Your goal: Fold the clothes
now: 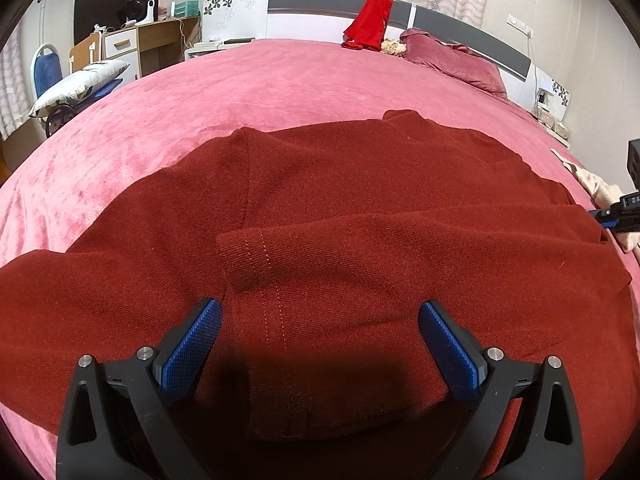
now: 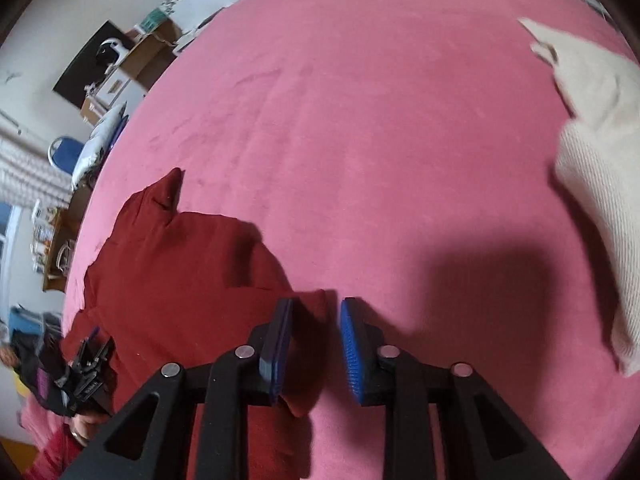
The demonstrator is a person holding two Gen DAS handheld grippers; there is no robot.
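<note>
A dark red garment (image 1: 340, 216) lies spread on the pink bed (image 1: 248, 80), with one sleeve folded across its front. My left gripper (image 1: 320, 320) is wide open just above the garment's near part, holding nothing. In the right wrist view the same garment (image 2: 172, 272) lies at the lower left. My right gripper (image 2: 316, 320) is open with a narrow gap, over the garment's right corner, which lies between and under the fingers without being clamped. The right gripper also shows at the right edge of the left wrist view (image 1: 624, 216).
A cream knitted garment (image 2: 596, 168) lies on the bed at the right. A bright red cloth (image 1: 370, 20) hangs on the headboard beside a pink pillow (image 1: 452, 60). A chair with a pillow (image 1: 76, 84) and a desk (image 1: 160, 44) stand left of the bed.
</note>
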